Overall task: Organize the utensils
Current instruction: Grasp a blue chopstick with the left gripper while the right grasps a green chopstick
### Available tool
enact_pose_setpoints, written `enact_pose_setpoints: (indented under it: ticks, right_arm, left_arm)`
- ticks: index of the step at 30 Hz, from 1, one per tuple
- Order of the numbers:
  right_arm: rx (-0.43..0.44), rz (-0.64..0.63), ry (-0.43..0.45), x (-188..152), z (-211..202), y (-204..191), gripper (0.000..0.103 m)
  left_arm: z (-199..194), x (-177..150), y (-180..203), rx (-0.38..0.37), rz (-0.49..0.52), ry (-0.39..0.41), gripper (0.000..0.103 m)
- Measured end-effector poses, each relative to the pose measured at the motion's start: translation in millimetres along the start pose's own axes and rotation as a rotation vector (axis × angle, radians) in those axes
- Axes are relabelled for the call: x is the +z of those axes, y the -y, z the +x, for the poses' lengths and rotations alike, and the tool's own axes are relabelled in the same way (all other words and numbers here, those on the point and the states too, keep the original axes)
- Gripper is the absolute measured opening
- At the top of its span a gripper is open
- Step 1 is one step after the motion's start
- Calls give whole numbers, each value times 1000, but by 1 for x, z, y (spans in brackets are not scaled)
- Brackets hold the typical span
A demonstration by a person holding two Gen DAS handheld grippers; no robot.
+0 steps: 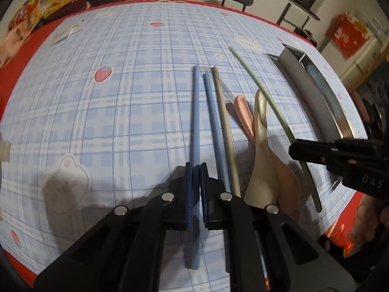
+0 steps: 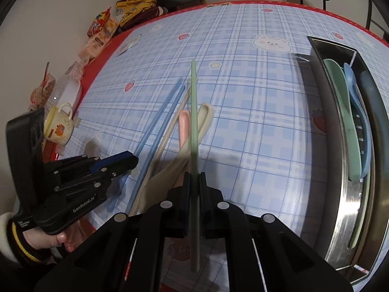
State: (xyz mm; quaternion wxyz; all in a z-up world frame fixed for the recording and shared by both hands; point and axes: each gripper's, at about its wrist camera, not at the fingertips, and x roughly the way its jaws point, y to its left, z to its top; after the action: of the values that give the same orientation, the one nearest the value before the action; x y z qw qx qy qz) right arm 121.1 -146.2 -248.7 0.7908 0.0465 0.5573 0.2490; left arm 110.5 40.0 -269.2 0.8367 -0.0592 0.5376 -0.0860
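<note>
Both tongs are clamped, each on one chopstick. The left tongs (image 1: 196,168) pinch a blue stick (image 1: 195,112) near its thick end, tip pointing away over the tabletop (image 1: 97,121); the right tongs (image 2: 193,177) pinch a green stick (image 2: 193,112) the same way, and in the left view it looks lifted and tilted off the cloth. Judged from this, the step in hand is carrying a stick to the steel tray (image 2: 350,194), which lies to the right of the right tongs. To do it well, keep each grip firm and square so the round stick does not swivel between the pads, lift clear before swinging so the tip does not drag the neighbours, and lay it lengthwise into the long tray beside what is already there. The left tongs should raise their stick straight up, since another blue stick (image 1: 214,121) and a beige stick (image 1: 225,126) lie just right of them, close alongside. Counted: four chopsticks out, being two blue, one beige, one green. Two spoons rest between the tongs, a pink spoon (image 1: 245,116) and a cream spoon (image 1: 261,150), overlapping. In the tray I can make out a green spoon (image 2: 342,112) and a blue spoon (image 2: 353,90), with a darker piece beyond that I cannot identify.
</note>
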Motion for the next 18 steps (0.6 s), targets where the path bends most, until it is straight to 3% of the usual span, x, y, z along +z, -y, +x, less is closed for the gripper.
enact_pose_setpoints:
  ticks: [12, 18]
  right_arm:
    - [-4, 41, 21, -10, -10, 9, 7]
    - [-7, 49, 27, -12, -14, 11, 7]
  left_arm:
    - [-2, -7, -22, -125, -178, -4, 11]
    - [-5, -11, -16, -90, -144, -10, 11]
